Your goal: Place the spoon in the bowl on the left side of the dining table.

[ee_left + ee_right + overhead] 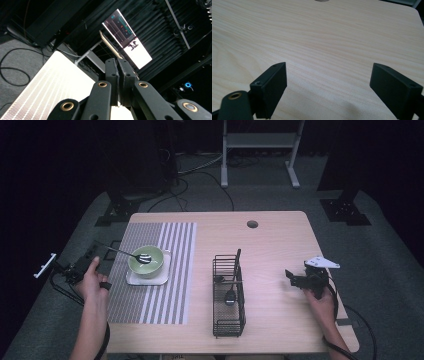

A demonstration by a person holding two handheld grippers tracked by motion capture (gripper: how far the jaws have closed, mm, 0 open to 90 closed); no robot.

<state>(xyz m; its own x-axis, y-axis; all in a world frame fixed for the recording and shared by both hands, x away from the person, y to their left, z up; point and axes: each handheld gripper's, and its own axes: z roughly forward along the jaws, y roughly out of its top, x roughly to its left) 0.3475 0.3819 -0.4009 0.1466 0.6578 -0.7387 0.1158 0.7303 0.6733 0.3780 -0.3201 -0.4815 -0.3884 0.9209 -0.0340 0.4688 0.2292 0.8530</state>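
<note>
A: What have I got on the left side?

B: My left tongs sit at the counter's left edge, clenched on the thin dark handle of a spoon. In the left gripper view the two pads are pressed flat together and tilted up toward a bright screen in the dark room

A: And where is the spoon itself?

B: Its bowl end rests inside the green bowl, with the handle slanting up and left out over the rim to my tongs. The bowl stands on a white square plate, which lies on the striped placemat

A: The right side?

B: My right tongs are released, jaws standing wide apart over bare wood near the counter's right edge, nothing between them. In the right gripper view I see plain wood grain between the pads

A: Anything in the middle?

B: A black wire rack stands between the placemat and my right hand, holding a dark utensil leaning upright
</note>
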